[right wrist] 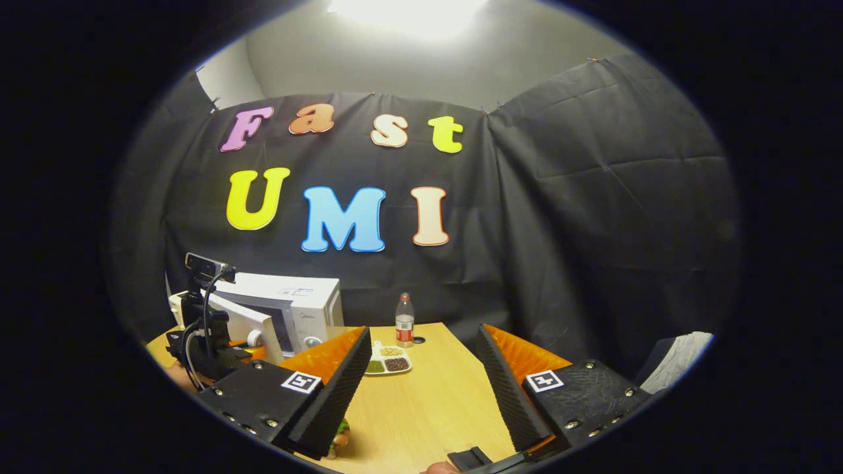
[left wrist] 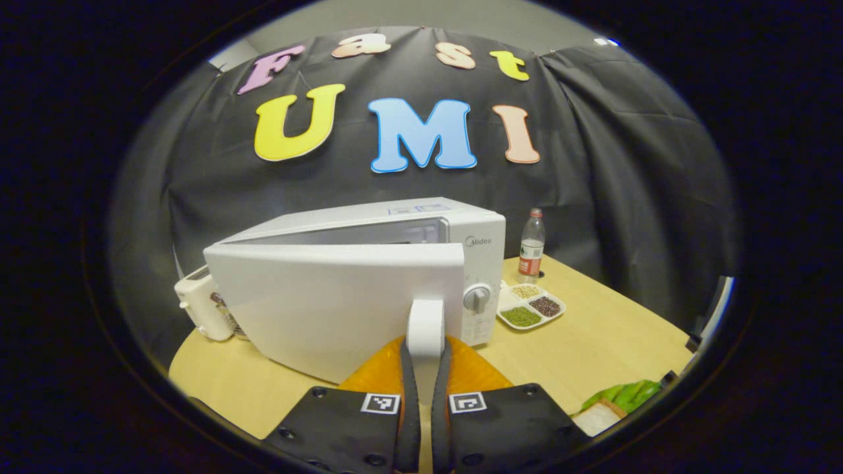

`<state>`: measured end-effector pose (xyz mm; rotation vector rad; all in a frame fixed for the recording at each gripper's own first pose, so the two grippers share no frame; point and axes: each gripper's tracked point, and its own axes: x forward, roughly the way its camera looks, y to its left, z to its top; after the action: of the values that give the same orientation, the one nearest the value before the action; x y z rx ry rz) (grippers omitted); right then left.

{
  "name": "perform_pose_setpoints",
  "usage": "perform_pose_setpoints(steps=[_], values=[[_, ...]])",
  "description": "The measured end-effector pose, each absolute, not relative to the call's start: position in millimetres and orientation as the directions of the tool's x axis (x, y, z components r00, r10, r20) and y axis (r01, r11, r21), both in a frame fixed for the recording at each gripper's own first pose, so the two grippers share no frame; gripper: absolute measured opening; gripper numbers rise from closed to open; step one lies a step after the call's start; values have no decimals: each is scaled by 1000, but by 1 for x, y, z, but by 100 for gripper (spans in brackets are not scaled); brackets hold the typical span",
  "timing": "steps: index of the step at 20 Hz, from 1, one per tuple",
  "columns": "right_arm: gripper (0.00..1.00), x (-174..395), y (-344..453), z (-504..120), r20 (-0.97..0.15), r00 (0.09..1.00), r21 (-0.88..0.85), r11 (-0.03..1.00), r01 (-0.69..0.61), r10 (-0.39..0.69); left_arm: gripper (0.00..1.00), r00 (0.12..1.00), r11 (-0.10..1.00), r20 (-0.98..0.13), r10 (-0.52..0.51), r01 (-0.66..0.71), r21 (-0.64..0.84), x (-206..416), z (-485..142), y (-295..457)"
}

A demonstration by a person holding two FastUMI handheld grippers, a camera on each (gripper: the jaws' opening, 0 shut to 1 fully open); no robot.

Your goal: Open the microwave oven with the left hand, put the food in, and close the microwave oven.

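The white microwave oven (left wrist: 369, 230) stands on the wooden table (left wrist: 593, 342) with its door (left wrist: 329, 303) swung partly open. My left gripper (left wrist: 425, 345) is shut on the door's upright white handle (left wrist: 425, 319), one finger on each side. The food, a sandwich with green lettuce (left wrist: 616, 403), lies on the table at the lower right. In the right gripper view, my right gripper (right wrist: 421, 388) hangs over the table, open wide with nothing between its fingers. A bit of the sandwich (right wrist: 340, 434) peeks from under one finger (right wrist: 336, 388). The left gripper (right wrist: 204, 342) and the microwave (right wrist: 296, 306) are far left.
A white divided tray of beans (left wrist: 530, 309) and a plastic bottle (left wrist: 531, 245) stand to the right of the microwave. A small white appliance (left wrist: 197, 304) sits at its left. The tray (right wrist: 388, 361) and bottle (right wrist: 404, 320) are ahead of my right gripper.
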<state>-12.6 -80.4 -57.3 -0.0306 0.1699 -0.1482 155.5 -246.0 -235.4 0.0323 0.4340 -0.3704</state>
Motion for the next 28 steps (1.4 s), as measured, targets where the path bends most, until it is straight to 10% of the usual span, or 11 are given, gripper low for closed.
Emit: perform_pose_setpoints(steps=[15,28], values=[[97,-17,4,-54,-134,975,49,984,-170,175,13,877,989,-465,-119,146,22,50,-229,-100],[97,-34,105,-42,-122,977,42,984,-170,174,13,875,984,-461,-151,177,13,24,-232,12]])
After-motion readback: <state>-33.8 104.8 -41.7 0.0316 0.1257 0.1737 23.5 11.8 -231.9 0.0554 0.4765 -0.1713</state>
